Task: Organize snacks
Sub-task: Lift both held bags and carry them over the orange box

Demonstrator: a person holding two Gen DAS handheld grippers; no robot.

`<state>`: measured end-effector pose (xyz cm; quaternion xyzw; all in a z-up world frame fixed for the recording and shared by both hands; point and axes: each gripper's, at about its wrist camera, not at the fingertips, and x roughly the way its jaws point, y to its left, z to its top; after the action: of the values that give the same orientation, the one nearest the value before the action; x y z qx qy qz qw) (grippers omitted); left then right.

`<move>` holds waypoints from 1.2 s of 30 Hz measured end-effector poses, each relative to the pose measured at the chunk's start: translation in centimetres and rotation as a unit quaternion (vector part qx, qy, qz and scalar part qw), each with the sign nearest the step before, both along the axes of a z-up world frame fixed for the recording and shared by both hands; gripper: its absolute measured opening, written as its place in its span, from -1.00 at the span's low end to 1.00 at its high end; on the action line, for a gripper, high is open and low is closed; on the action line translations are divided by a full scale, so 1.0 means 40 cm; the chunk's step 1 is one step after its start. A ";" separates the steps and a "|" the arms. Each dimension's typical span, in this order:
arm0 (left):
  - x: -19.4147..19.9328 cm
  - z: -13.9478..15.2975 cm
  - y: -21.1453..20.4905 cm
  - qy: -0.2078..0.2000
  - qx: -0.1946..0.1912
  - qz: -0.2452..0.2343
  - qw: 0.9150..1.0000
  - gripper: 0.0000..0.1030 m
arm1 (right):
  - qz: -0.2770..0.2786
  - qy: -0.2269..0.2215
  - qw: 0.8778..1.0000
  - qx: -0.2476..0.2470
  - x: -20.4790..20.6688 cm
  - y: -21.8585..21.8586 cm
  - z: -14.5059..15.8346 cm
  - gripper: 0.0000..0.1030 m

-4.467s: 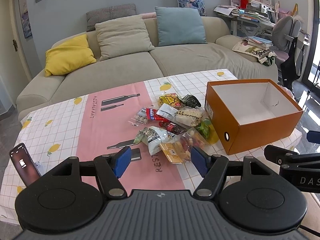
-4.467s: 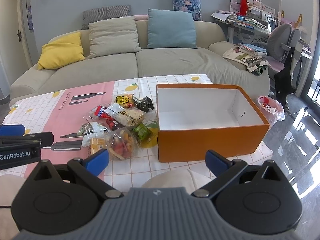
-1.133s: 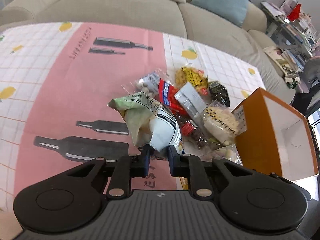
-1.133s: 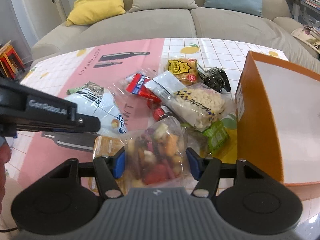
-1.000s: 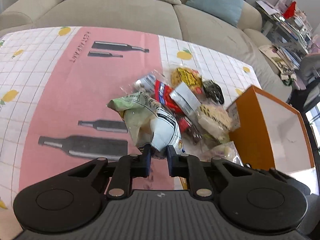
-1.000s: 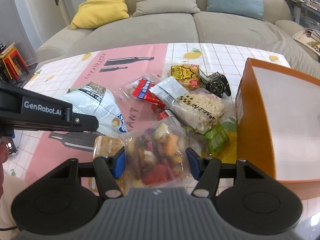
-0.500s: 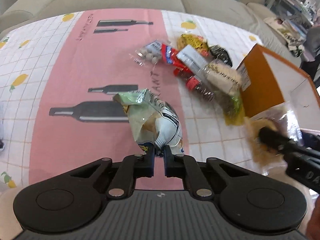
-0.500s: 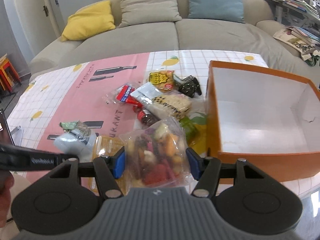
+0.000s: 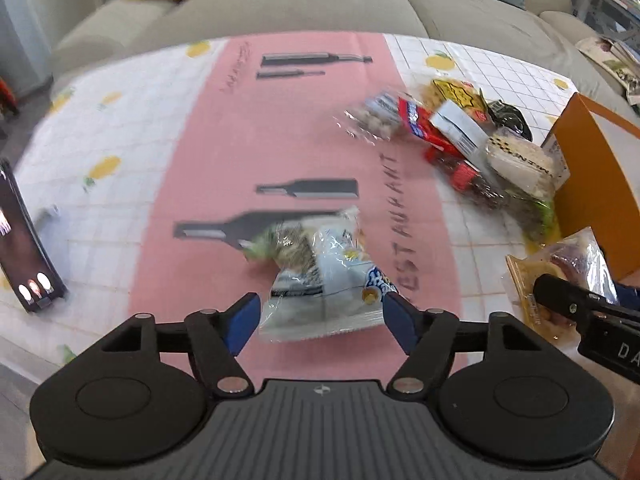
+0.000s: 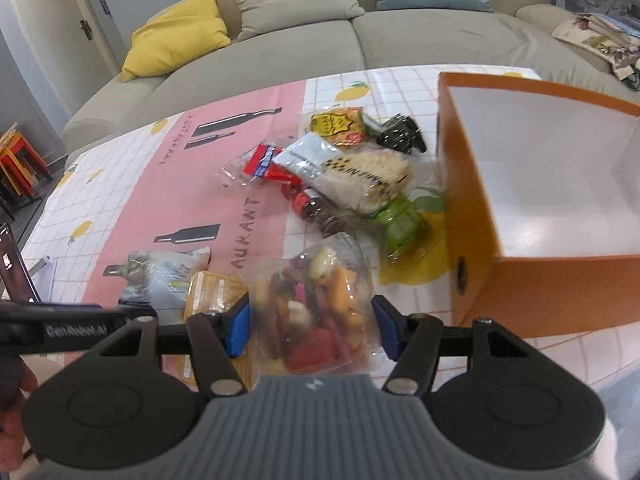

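My left gripper (image 9: 320, 318) is open over the pink tablecloth, with the white and green snack bag (image 9: 320, 280) lying loose between its fingers. The bag also shows in the right wrist view (image 10: 160, 276). My right gripper (image 10: 312, 326) is shut on a clear bag of mixed dried fruit (image 10: 316, 312) and holds it up, left of the orange box (image 10: 560, 280). A yellow packet (image 10: 212, 292) hangs beside the fruit bag. The box is white inside and open on top. A pile of snack packets (image 10: 344, 176) lies left of the box.
A phone (image 9: 24, 248) stands upright at the table's left edge. A grey sofa (image 10: 360, 40) with yellow, beige and blue cushions runs behind the table. A desk with books and papers (image 10: 600, 36) sits at the far right.
My left gripper has opened and let the white and green bag drop onto the pink cloth. My right gripper still grips the fruit bag and has tilted down closer to the table.
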<state>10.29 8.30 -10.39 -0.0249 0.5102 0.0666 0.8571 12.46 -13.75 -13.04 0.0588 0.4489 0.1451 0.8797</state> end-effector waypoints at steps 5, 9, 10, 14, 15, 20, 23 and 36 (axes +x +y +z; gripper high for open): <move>0.037 -0.022 0.040 0.015 -0.007 0.026 1.000 0.75 | 0.006 0.001 1.000 0.006 0.018 0.016 -0.019 0.17; 0.069 -0.030 0.061 0.011 -0.049 0.050 0.997 0.76 | 0.010 0.000 1.000 0.007 0.026 0.020 -0.034 0.18; 0.081 -0.036 0.059 0.014 -0.042 0.054 0.998 0.76 | 0.011 -0.001 1.000 0.004 0.028 0.022 -0.037 0.18; 0.112 -0.068 0.054 0.032 -0.038 0.060 0.997 0.59 | 0.014 0.003 1.000 -0.002 0.034 0.025 -0.052 0.18; 0.116 -0.076 0.054 0.037 -0.039 0.061 0.997 0.56 | 0.015 0.005 1.000 -0.003 0.038 0.026 -0.056 0.18; 0.115 -0.089 0.063 0.028 -0.066 0.063 0.995 0.10 | 0.010 0.022 1.000 -0.003 0.053 0.021 -0.082 0.18; 0.114 -0.085 0.074 0.023 -0.083 0.065 0.994 -0.17 | 0.006 0.027 1.000 -0.001 0.058 0.019 -0.090 0.18; 0.035 0.123 0.014 -0.060 -0.116 0.014 0.991 -0.22 | 0.019 -0.037 0.999 0.014 0.000 0.001 0.032 0.18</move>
<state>11.71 8.88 -5.47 -0.1351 0.4617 0.0178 0.8765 12.47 -13.70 -11.78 0.0570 0.4154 0.1702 0.8917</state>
